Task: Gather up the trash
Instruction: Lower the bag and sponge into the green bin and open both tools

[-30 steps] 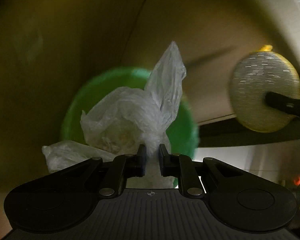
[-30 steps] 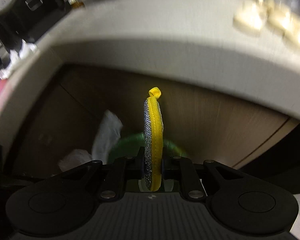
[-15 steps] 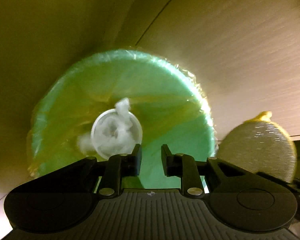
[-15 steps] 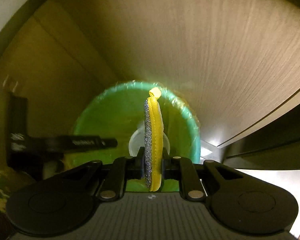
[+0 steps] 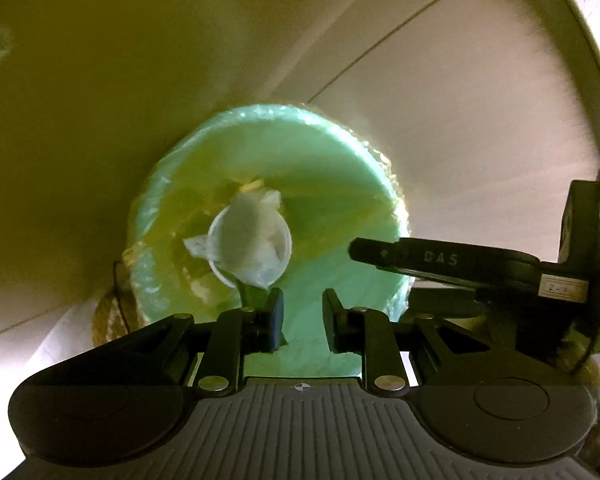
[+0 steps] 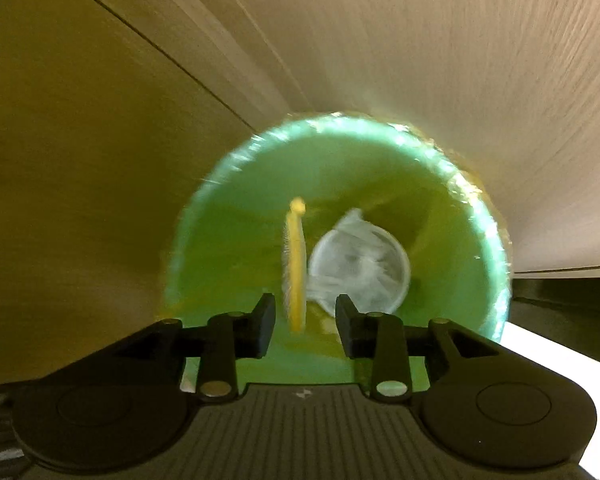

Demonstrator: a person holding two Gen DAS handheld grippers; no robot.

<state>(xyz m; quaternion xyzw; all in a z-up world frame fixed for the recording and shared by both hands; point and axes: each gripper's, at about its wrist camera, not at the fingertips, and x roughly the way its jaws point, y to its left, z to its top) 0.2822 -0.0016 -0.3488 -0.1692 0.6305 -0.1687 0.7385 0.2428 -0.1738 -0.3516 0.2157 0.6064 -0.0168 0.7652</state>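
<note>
Both the left gripper (image 5: pixel 302 316) and the right gripper (image 6: pixel 305 322) have fingers apart, holding nothing. A yellow, silver-faced scouring pad (image 6: pixel 295 264) is edge-on inside the green-lined round bin (image 6: pixel 380 152), at 9 o'clock of a crumpled clear plastic bag (image 6: pixel 358 266).

Home kitchen corner, green-lined trash bin (image 6: pixel 380 152) against wood-grain cabinet panels (image 6: pixel 440 60), pale floor (image 6: pixel 560 348)

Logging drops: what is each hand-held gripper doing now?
Left hand-held gripper: open, empty.
Right hand-held gripper: open; yellow-edged silver scouring pad released.
</note>
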